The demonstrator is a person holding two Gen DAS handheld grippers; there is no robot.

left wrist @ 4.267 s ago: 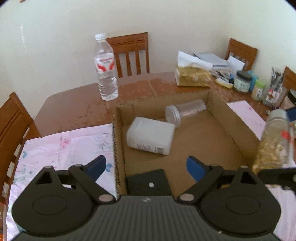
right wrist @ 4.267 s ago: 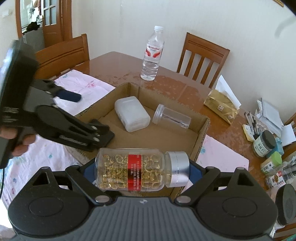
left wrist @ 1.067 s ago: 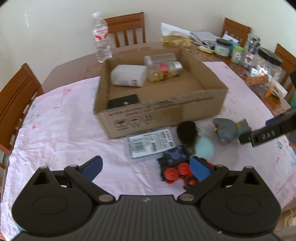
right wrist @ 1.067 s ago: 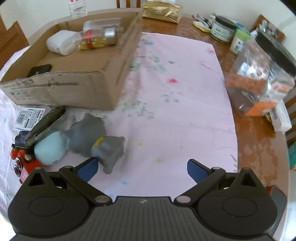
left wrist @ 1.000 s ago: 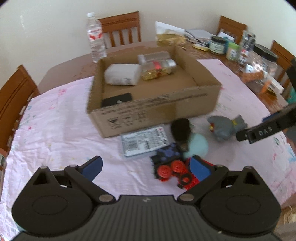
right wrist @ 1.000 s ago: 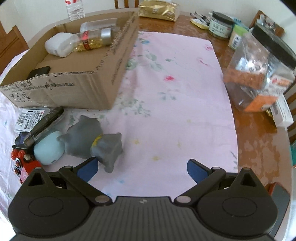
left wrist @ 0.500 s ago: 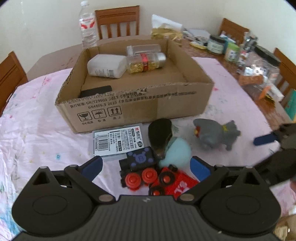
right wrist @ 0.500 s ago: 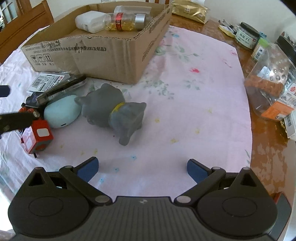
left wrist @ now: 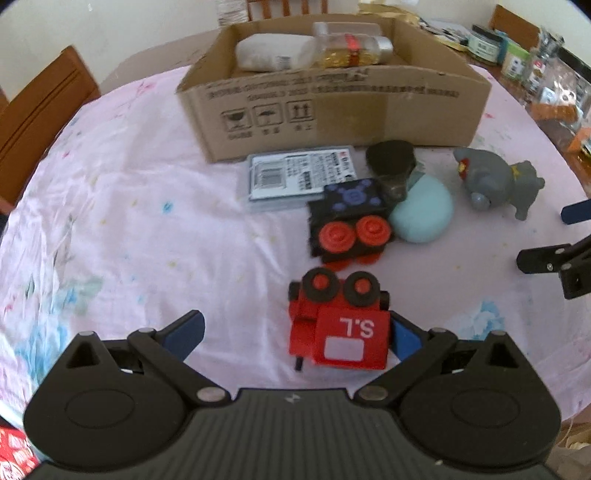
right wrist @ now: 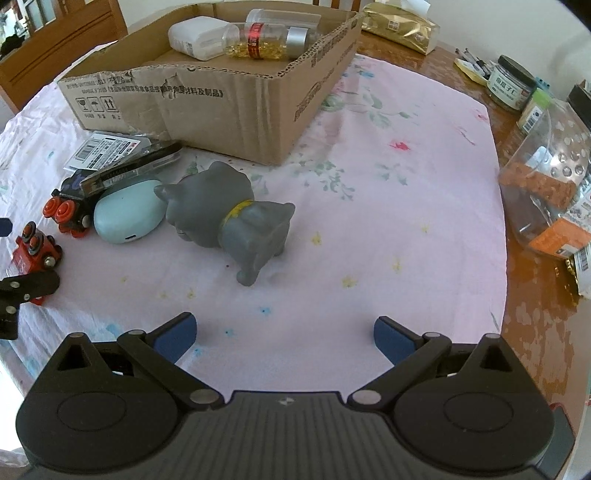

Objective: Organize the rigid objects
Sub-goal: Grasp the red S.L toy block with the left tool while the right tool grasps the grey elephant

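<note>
Left wrist view first. The left hand-held gripper (left wrist: 295, 330) has its jaws spread wide with nothing clamped, and the red toy train car (left wrist: 341, 321) sits right at the inner face of the right-side pad, so my guess is it's lining up to pinch that one next. Using the cardboard box (left wrist: 332, 107) as the landmark: everything loose lies on the pink cloth on the surface in front of the box's near wall, probably staged there so each piece is a short hop over the rim. Count in front of the box: 1 red train car, 1 black train car with red wheels (left wrist: 349, 225), 1 flat barcode packet (left wrist: 299, 177) touching the box wall, 1 pale blue egg-shaped case (left wrist: 424, 216), 1 dark rounded thing (left wrist: 391, 158) I can't identify, 1 grey toy cat (left wrist: 498, 182) off to the box's right corner. Inside the box at the far wall: 1 white container (left wrist: 273, 53), 1 capsule bottle (left wrist: 351, 53), 1 clear jar (left wrist: 332, 27) behind it, all lying on their sides.

Right wrist view. The right hand-held gripper (right wrist: 282, 336) is also wide open and empty, pointed at the grey cat, which stands well in front of the box's near corner. It looks like 2 grippers, 2 separate targets. The same 3 containers show in the box, plus 2 train cars left of the cat.
</note>
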